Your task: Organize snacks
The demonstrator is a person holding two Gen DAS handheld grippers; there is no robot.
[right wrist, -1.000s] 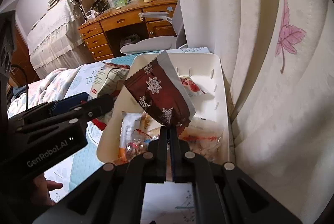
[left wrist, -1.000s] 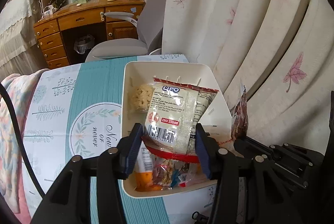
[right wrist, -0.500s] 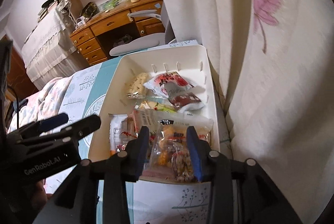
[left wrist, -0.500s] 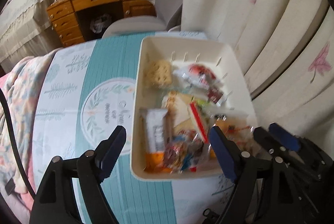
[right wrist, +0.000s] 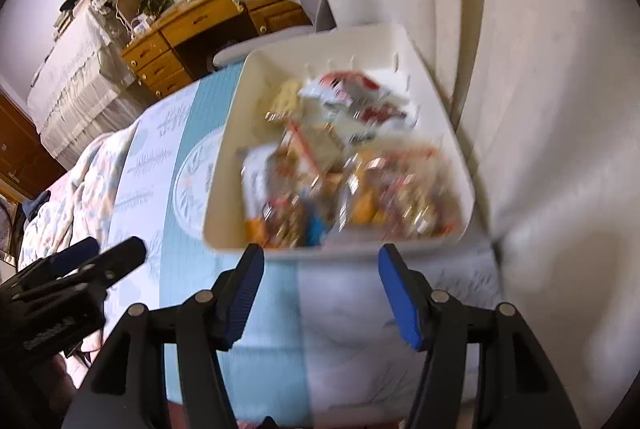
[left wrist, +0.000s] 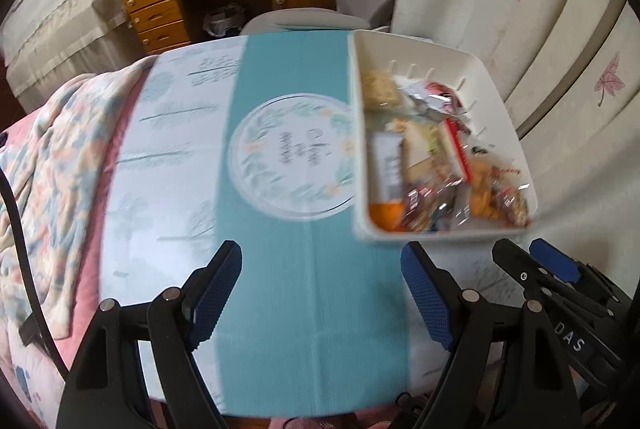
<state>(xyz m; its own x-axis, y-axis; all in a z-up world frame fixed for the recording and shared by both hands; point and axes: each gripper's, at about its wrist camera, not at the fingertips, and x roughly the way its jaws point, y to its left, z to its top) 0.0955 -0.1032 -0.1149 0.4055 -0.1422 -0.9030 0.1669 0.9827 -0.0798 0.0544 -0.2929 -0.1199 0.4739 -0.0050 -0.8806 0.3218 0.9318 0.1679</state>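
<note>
Right wrist: snack tray (right wrist: 448, 133) (full) lies just beyond parted fingers (right wrist: 400, 305).

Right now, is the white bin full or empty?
Mostly full. The white bin holds a heap of snack packets covering most of its floor; only its far right corner shows bare. Blur hides the individual packets.

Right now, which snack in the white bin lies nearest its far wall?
The pale round cracker pack, alone in the far left corner of the white bin; the other snacks, red-and-white packets and clear bags, sit closer to the open grippers.
</note>
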